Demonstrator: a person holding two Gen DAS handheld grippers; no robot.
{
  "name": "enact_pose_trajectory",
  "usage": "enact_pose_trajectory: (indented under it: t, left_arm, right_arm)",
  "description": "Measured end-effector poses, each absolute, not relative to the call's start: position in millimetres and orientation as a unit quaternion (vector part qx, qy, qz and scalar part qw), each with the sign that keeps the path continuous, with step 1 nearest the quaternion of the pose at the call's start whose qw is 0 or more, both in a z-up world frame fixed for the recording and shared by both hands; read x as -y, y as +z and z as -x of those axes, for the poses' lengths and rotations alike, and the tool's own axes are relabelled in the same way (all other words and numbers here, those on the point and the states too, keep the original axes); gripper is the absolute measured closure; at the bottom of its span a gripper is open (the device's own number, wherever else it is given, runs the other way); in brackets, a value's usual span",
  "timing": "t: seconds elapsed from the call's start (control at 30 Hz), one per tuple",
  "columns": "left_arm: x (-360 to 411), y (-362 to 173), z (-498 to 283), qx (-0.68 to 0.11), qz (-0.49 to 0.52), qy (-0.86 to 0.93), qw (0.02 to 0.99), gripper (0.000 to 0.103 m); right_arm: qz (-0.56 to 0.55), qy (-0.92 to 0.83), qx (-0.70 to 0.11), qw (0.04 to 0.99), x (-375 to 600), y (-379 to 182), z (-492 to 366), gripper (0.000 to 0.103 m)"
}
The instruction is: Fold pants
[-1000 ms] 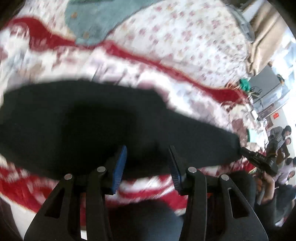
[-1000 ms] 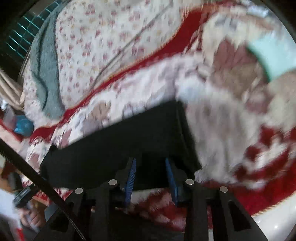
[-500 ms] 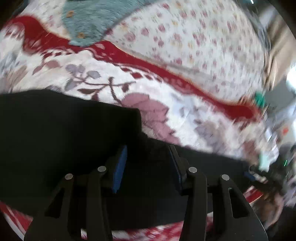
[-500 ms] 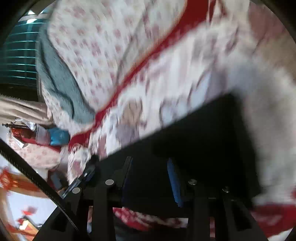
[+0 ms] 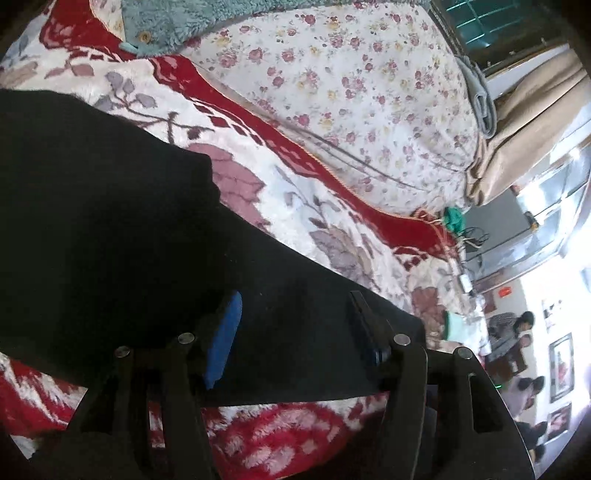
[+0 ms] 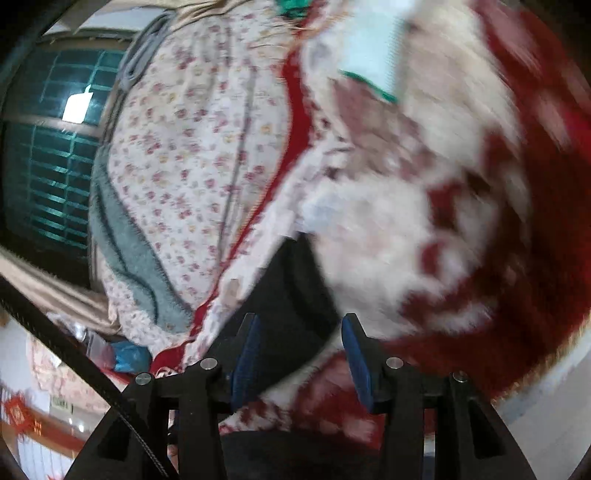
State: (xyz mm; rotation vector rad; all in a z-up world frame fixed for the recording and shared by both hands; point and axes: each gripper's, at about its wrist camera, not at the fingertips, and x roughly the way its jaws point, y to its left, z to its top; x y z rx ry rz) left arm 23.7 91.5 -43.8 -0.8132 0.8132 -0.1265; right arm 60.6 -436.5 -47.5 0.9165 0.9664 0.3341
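The black pants (image 5: 110, 229) lie flat on a red and white floral blanket (image 5: 332, 221), one leg running right toward the hem. My left gripper (image 5: 291, 325) is open just above the leg, its blue-padded fingers (image 5: 221, 343) straddling the cloth without gripping it. In the right wrist view the pants (image 6: 288, 295) show as a narrow dark strip. My right gripper (image 6: 301, 350) is open over the pants' edge and holds nothing.
A cream quilt with small flowers (image 5: 351, 92) and a grey-green fleece (image 5: 177, 22) lie beyond the blanket. A beige curtain (image 5: 524, 122) and a window grille (image 6: 44, 166) stand at the far side. People sit at the right (image 5: 524, 328).
Both grippers have swung and tilted. The left moved closer over the pant leg. The right turned away, so the pants shrink to a narrow strip. Both stayed open.
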Motion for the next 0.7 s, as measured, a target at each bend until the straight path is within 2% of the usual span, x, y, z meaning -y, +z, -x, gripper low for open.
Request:
enact_pose_trajectory:
  t: [0.07, 0.13, 0.3, 0.43, 0.7]
  left_arm:
    - [-88.9, -43.5, -21.3, -0.381, 0.387, -0.072, 0.836, 0.045]
    - [-82.2, -38.6, -17.5, -0.377, 0.376, -0.091, 0.842, 0.045]
    - [-66.3, -35.7, -21.9, -0.388, 0.334, -0.096, 0.853, 0.045]
    - [-71.5, -41.0, -25.7, -0.387, 0.346, -0.093, 0.849, 0.045]
    - [-75.9, -44.2, -26.8, -0.389, 0.361, -0.097, 0.842, 0.045]
  right_arm:
    - [-0.430, 0.130, -0.459, 0.767, 441.8, -66.3, -55.8, 0.060]
    - [-0.466, 0.147, -0.435, 0.756, 449.3, -77.8, -50.2, 0.060]
    - [-0.492, 0.162, -0.448, 0.729, 454.9, -81.8, -51.5, 0.060]
    - [-0.545, 0.207, -0.418, 0.697, 452.6, -84.2, -51.8, 0.058]
    - [-0.524, 0.237, -0.439, 0.690, 417.7, -90.6, -75.2, 0.058]
